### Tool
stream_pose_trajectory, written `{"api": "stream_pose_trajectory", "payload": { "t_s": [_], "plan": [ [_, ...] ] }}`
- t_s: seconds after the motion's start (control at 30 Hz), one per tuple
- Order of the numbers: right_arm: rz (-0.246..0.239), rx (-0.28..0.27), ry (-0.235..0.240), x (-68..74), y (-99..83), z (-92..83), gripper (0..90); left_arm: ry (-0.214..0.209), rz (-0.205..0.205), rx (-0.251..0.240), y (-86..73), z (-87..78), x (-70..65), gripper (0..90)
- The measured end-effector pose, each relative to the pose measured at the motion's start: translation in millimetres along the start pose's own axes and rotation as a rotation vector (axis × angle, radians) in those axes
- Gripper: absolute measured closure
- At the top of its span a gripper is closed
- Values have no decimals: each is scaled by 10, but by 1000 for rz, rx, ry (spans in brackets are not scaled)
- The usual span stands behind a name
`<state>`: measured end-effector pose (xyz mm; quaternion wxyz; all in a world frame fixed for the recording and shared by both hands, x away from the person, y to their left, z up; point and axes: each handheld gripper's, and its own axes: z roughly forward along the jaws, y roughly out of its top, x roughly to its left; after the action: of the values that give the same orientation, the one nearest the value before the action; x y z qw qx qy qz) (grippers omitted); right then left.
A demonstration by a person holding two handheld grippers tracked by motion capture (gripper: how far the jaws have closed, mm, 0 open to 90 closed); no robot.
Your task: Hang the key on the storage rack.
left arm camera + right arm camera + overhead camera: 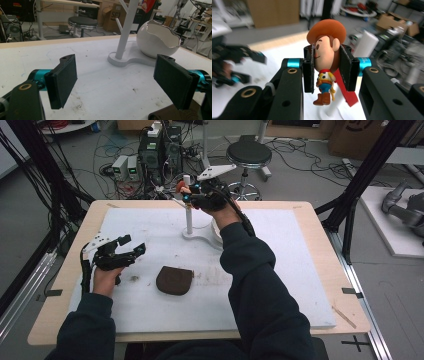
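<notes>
Over the white bench point(280, 285), the right claw point(327, 65) clamps a cowboy figure point(325, 52) by the head near the stand point(189, 215); the left claw point(117, 80) gapes wide, holding nothing.

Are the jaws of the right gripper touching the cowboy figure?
Touching. In the right gripper view, both pads of the right gripper press against the head of the cowboy figure.

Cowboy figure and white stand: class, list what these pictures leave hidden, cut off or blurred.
- Cowboy figure, right gripper view: the pads of the right hand-held gripper cover both sides of its head.
- Red strap, right gripper view: its upper end is hidden behind a pad.
- White stand, left gripper view: its top is cut off by the upper edge.
- Brown pouch, left gripper view: cut off by the bottom edge.
</notes>
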<state>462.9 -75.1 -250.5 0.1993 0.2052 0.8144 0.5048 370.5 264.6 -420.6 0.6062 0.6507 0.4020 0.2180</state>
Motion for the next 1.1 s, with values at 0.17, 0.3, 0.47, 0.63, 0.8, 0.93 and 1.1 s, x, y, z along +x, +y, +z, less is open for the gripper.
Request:
{"api": "stream_pose_trajectory", "payload": {
  "t_s": [0.17,0.3,0.47,0.63,0.8,0.93,1.1],
  "plan": [
    [26,-48,31,-20,20,-41,683,1,-1,-3,0,-2,3,189],
    [15,-9,-26,-25,17,-35,683,0,0,0,0,-2,3,189],
    [42,-2,-30,-65,-20,-35,683,2,-3,-4,2,-9,8,189],
    [20,-1,-42,-43,3,-103,683,0,-5,-4,0,-5,3,189],
    [66,23,-65,-111,-63,-86,683,0,2,-3,5,-12,6,189],
    [62,29,-76,-117,-88,-79,683,1,-5,-4,0,-4,3,189],
    [79,29,-94,-147,-104,-65,683,0,-1,-2,0,-5,3,189]
  ]
}}
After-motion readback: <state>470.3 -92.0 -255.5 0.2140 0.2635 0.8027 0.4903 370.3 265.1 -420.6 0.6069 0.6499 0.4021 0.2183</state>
